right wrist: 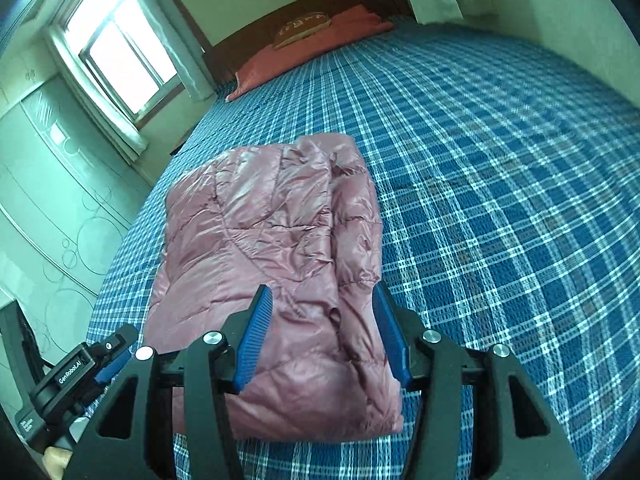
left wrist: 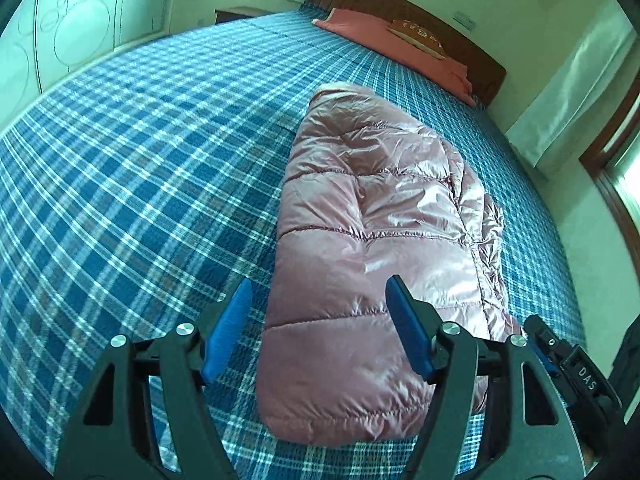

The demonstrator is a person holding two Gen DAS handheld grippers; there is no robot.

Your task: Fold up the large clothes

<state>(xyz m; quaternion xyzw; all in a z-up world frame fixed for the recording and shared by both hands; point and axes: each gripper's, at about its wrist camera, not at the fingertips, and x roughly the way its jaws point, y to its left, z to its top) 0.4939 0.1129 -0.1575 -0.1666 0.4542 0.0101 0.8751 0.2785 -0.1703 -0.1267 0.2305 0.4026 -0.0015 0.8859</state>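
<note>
A shiny pink quilted down jacket (left wrist: 372,240) lies folded into a long bundle on the blue plaid bed (left wrist: 140,160). It also shows in the right wrist view (right wrist: 272,240). My left gripper (left wrist: 318,294) is open and empty, held above the near left part of the jacket. My right gripper (right wrist: 322,294) is open and empty, above the near right end of the jacket. The right gripper shows at the lower right of the left wrist view (left wrist: 560,356). The left gripper shows at the lower left of the right wrist view (right wrist: 108,360).
A red pillow (left wrist: 400,44) with a small brown cushion (right wrist: 300,28) lies at the dark wooden headboard (left wrist: 440,28). A pale wardrobe (right wrist: 44,200) stands beside the bed. A window (right wrist: 120,52) with curtains is beyond it. The bed spreads wide around the jacket.
</note>
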